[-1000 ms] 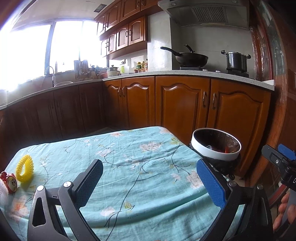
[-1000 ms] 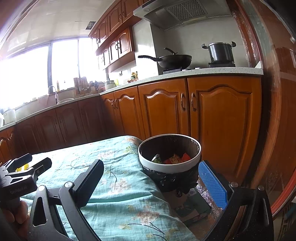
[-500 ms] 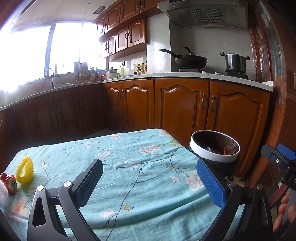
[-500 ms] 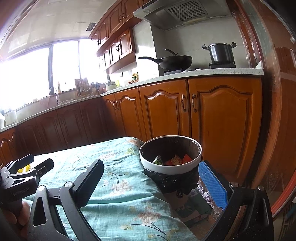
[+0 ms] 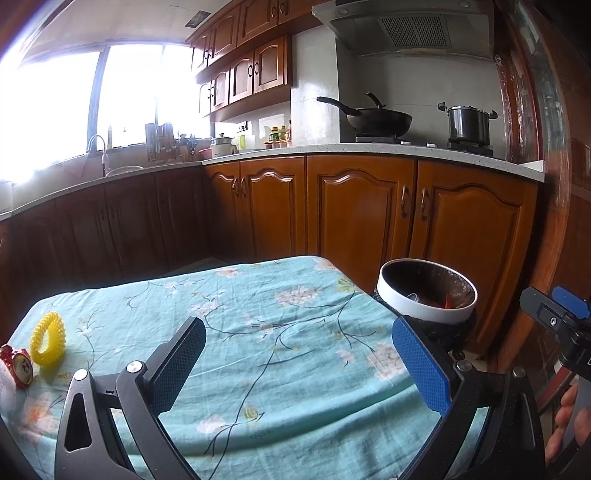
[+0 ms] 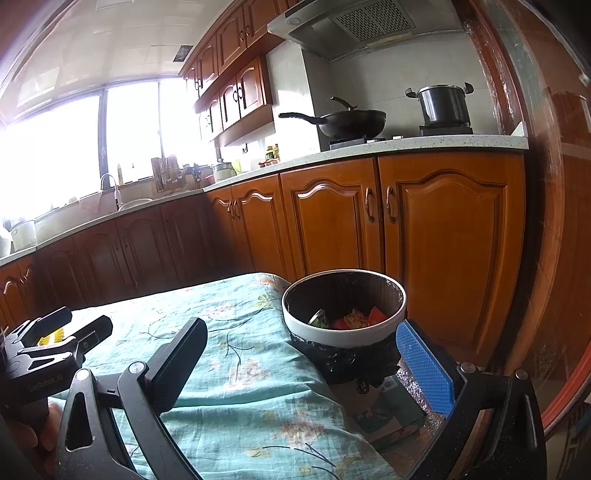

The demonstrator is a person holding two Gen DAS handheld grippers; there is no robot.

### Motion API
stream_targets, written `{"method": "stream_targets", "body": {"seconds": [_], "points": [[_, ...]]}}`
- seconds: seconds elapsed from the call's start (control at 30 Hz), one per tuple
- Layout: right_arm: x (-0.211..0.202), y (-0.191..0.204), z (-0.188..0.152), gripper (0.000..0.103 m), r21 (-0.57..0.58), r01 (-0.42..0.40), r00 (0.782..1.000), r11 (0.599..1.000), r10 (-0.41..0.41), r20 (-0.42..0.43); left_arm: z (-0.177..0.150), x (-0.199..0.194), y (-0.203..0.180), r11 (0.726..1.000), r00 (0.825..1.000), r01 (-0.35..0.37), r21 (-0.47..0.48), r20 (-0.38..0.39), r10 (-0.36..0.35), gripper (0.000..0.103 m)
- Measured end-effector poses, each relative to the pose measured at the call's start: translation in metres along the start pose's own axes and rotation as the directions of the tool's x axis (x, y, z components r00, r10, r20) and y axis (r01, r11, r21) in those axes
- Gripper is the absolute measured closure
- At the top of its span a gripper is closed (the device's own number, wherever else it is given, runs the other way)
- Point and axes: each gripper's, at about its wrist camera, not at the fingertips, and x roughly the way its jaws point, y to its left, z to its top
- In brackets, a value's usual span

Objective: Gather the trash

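Your left gripper (image 5: 299, 363): fingers wide apart, empty, near the trash bin (image 5: 426, 297) | your right gripper (image 6: 306, 363): fingers apart, empty, just before the bin | bin holds scraps.

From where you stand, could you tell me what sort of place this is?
A home kitchen, most likely: a wok and a lidded pot sit on a hob under an extractor hood, with wooden cabinets and a sink tap by the window.

Home kitchen: stove wok (image 5: 373, 119), wooden cabinets (image 5: 360, 212)
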Motion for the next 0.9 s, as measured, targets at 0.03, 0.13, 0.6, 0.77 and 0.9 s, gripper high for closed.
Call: {"method": "stream_targets", "body": {"seconds": [0.03, 0.13, 0.6, 0.77, 0.9], "points": [[0.0, 0.0003, 0.0002, 0.0, 0.0, -0.001, 1.0, 1.0, 0.001, 0.0, 0.0001, 0.0002, -0.0002, 1.0, 1.0, 0.0, 0.001, -0.001, 0.0, 0.001], [-0.0003, 0.0004, 0.0007, 0.0, 0.001, -0.002, 1.0, 1.0, 0.002, 0.001, 0.0009, 0.0007, -0.001, 1.0, 1.0, 0.002, 0.003, -0.003, -0.002, 0.001], [-0.0007, 0.0017, 0.0017, 0.0, 0.007, -0.006, 1.0, 1.0, 0.006, 0.004, 0.0013, 0.0009, -0.0017, 1.0, 1.0, 0.006, 0.008, -0.004, -0.006, 0.001], [-0.0012, 0.0024, 0.0018, 0.0, 0.007, -0.005, 1.0, 1.0, 0.005, 0.009, 0.0007, 0.0014, -0.0006, 1.0, 1.0, 0.009, 0.009, -0.006, -0.009, 0.001], [-0.001, 0.0025, 0.001, 0.0, 0.013, -0.009, 1.0, 1.0, 0.008, 0.005, 0.0011, 0.0019, 0.0001, 1.0, 1.0, 0.01, 0.01, -0.009, -0.01, 0.001]]}}
